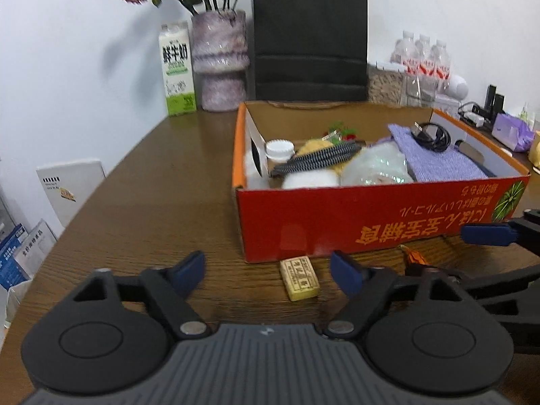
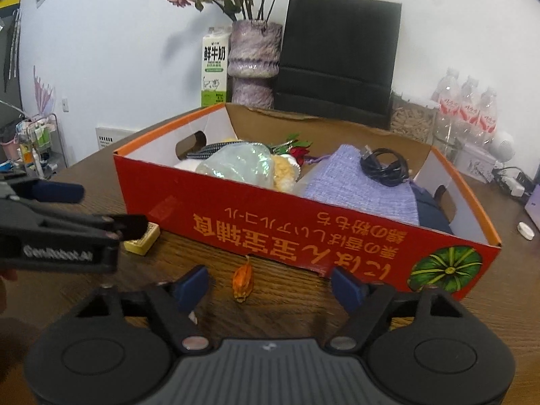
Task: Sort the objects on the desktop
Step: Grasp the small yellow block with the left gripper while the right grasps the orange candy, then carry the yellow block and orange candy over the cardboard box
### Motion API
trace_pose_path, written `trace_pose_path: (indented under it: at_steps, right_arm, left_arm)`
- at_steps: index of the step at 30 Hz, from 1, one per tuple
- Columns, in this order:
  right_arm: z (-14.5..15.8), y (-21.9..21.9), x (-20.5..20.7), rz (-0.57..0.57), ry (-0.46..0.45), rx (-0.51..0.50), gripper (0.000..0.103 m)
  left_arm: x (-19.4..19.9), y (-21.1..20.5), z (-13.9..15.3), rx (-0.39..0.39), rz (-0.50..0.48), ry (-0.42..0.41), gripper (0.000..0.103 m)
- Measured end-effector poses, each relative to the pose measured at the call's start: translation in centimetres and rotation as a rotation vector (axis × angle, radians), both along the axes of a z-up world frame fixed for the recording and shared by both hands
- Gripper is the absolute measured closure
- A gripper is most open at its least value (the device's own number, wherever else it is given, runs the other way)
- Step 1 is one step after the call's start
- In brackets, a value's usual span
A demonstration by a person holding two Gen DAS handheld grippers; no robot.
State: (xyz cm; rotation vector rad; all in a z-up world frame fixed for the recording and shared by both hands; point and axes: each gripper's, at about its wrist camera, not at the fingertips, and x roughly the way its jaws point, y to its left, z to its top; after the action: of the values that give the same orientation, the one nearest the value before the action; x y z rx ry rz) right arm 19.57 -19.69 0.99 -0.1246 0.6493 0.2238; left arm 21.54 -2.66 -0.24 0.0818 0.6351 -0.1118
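While both claws gape, left claw (image 1: 268, 271) faces yellow block (image 1: 299, 278)

White wall (image 1: 84, 67), brown wooden table (image 1: 152, 185)

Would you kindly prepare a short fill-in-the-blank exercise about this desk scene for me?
1. The small yellow block lies on the wooden table in front of the ____ cardboard box.
2. The coiled black cable rests on the ____ knitted cloth inside the box.
3. The milk carton stands beside the vase of ____.
4. Ahead of the right tool lies a small ____ object.

Missing words: red; purple; flowers; orange
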Motion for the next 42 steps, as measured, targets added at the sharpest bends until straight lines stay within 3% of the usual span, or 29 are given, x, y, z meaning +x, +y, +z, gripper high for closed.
trace_pose_path:
  at_steps: [4,7,9,11,28,42]
  right_arm:
    - [-0.6,0.0,0.9,-0.008,0.033,0.027,0.038]
    - [-0.8,0.0,0.8,0.009,0.034,0.046,0.061]
    - [-0.7,0.2,0.7,0.020,0.028,0.042,0.084]
    - [-0.7,0.3,0.4,0.026,0.024,0.041,0.091]
    - [0.9,-0.2,-2.1,0.051,-0.047,0.067,0.091]
    - [5.5,-2.7,-3.6,0.028,-0.180,0.102,0.091]
  left_arm:
    - [0.8,0.1,-0.7,-0.040,0.012,0.045,0.042]
    - [1.0,0.2,-0.9,-0.075,-0.008,0.058,0.059]
    - [0.8,-0.2,-0.9,-0.087,-0.030,0.060,0.079]
    - [0.5,-0.8,-0.8,-0.062,-0.033,0.048,0.080]
    - [-1.7,-0.8,1.2,-0.058,-0.042,-0.027,0.081]
    - [-2.8,-2.0,6.4,-0.093,-0.094,-0.160,0.081]
